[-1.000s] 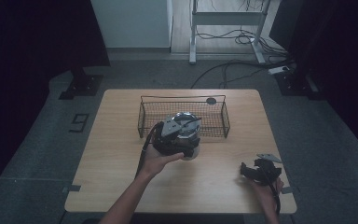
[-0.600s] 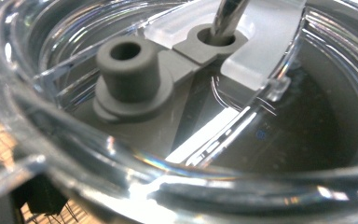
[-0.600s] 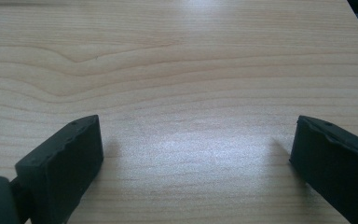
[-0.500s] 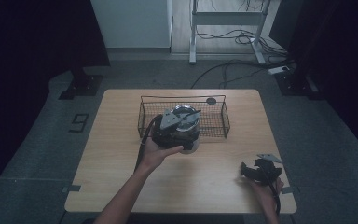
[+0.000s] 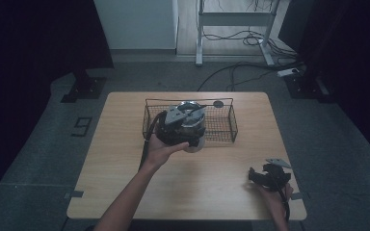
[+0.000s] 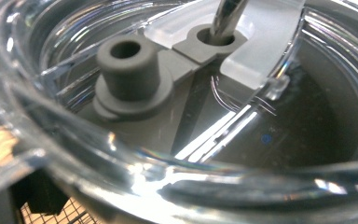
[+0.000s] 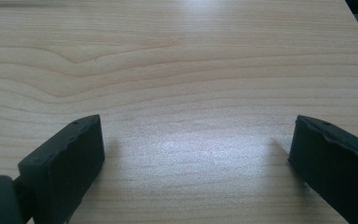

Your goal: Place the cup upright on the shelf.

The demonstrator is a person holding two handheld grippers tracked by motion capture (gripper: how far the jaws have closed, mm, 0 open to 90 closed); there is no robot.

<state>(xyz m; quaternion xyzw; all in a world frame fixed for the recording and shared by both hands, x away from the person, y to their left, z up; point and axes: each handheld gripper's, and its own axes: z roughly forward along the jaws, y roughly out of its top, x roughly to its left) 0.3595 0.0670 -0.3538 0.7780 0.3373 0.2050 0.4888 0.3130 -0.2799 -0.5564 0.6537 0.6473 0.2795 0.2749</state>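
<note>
Lid (image 5: 189,114) lifted over the basket (image 5: 224,126)

We see the left gripper (image 5: 176,131) clamped on a clear lid with a grey knob (image 6: 129,70), above the basket's left end near the table's (image 5: 125,183) far edge. Our right gripper (image 5: 270,176) rests by the near right corner, its jaws wide apart with bare wood between them.

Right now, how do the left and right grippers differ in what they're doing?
The left gripper is raised at the front wall of the wire basket, carrying a clear lidded container; the right gripper rests low near the table's right front corner. Nothing lies between the right gripper's wide-open jaws, only bare wood, while the container crowds the left gripper's camera. Both are hand-held.
</note>
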